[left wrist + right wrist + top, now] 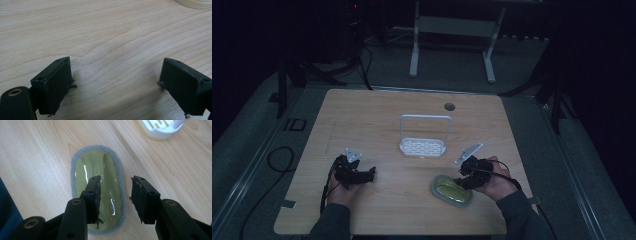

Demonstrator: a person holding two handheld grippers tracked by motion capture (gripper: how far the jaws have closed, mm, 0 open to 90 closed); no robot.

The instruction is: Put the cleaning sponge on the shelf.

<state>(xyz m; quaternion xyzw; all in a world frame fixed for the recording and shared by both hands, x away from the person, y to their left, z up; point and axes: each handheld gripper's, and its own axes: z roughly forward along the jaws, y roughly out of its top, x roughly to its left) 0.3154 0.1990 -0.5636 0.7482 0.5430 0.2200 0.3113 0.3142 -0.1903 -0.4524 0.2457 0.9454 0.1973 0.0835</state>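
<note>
Scrubber (96, 192) looks light, slick green plastic grip over soft pad; we pinch that ridge, right gripper (116, 195) fingers part-open astride, left gripper (115, 85) wide, empty.

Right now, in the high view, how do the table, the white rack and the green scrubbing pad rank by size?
1. Table, by far the largest.
2. White rack with its tall handle.
3. Green scrubbing pad, under the right gripper.
The rack's base alone looks about the pad's size; its handle puts it ahead.

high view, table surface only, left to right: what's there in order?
left gripper → white rack → green scrub pad → right gripper, which overlaps the pad's right edge.
</note>
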